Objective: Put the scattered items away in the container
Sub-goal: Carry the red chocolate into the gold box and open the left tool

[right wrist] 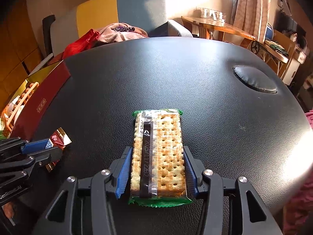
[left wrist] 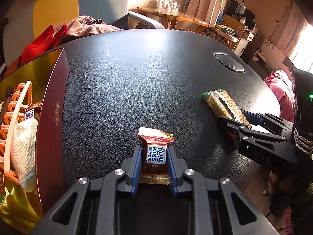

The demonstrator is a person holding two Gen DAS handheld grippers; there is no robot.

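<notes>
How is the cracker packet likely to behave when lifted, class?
The cracker packet probably stays stiff, its stacked crackers forming a flat slab. Likely fragile: hard squeezing by the right hand-held gripper could crack them. Its glossy wrapper may slip.

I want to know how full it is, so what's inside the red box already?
Inside the red box I can see an orange plastic rack, a white sock and a small wrapped candy. Its near wall and the rack hide whatever lies deeper.

Right gripper (right wrist: 156, 168) has its blue pads (right wrist: 123, 174) squeezed on a cracker pack (right wrist: 159, 154) on the black table (right wrist: 176, 78); left gripper (right wrist: 49, 148) pinches a chocolate (right wrist: 60, 138) near the red box (right wrist: 39, 98).
</notes>
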